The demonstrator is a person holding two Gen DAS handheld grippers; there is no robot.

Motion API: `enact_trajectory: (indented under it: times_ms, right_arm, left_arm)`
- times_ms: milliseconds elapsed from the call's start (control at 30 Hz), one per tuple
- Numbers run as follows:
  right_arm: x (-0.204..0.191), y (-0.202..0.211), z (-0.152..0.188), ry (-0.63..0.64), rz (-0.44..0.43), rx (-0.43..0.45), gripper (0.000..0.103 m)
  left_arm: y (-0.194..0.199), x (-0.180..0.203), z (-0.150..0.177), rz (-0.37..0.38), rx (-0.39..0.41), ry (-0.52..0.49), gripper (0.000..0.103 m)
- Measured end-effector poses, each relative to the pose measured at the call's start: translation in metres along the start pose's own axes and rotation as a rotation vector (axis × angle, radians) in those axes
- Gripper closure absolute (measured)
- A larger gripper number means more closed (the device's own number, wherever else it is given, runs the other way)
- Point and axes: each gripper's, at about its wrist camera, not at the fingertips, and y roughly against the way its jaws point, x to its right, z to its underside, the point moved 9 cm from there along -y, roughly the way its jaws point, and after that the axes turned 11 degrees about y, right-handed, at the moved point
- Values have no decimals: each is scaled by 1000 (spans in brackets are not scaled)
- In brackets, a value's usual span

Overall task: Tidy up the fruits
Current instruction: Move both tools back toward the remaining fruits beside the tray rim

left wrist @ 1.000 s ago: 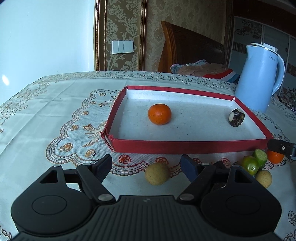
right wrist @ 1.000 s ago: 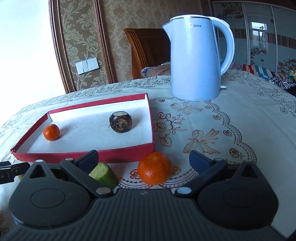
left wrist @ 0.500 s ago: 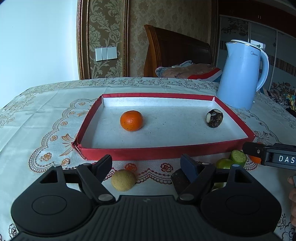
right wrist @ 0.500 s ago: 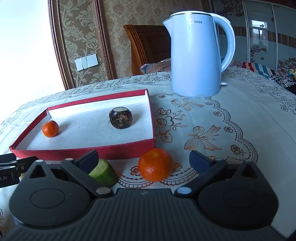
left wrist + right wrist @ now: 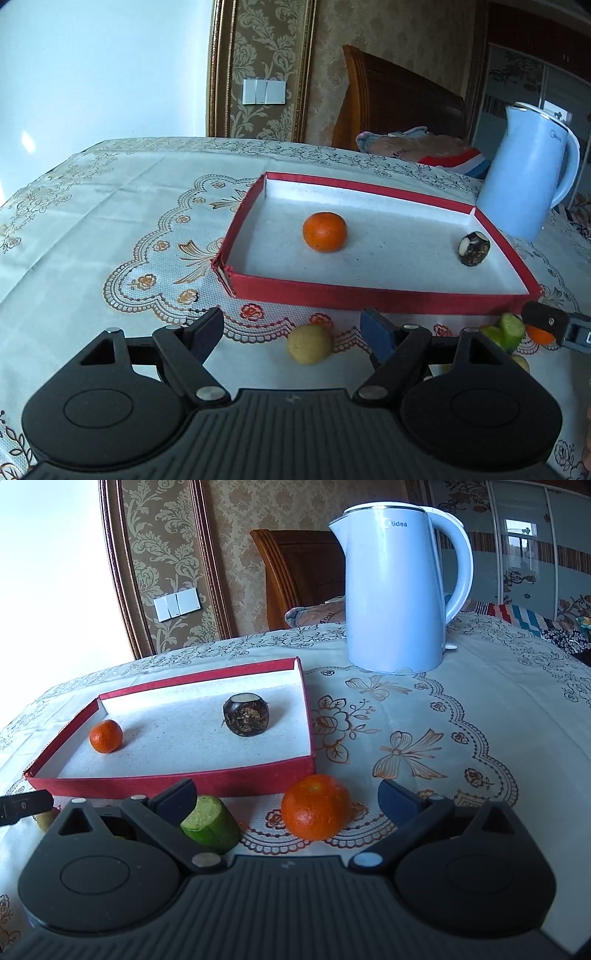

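A red tray sits mid-tabletop, bare cloth open from nine to eleven o'clock, a kettle at one. Both my arms angle downward. My left tongs are spread, empty, a yellowish fruit between them, untouched. My right tongs are spread around an orange, a cucumber piece beside.
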Motion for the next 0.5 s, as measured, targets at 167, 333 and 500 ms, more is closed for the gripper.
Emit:
enact_trajectory:
  times_ms: [167, 333, 500]
  right_arm:
    - [-1, -1, 1, 4, 0, -6, 0]
    - [-1, -1, 1, 8, 4, -7, 0]
    - [0, -1, 1, 7, 3, -4, 0]
  left_arm:
    - [11, 19, 18, 25, -13, -33, 22]
    - [10, 29, 21, 25, -36, -10, 22]
    - [4, 36, 23, 30, -71, 20, 22]
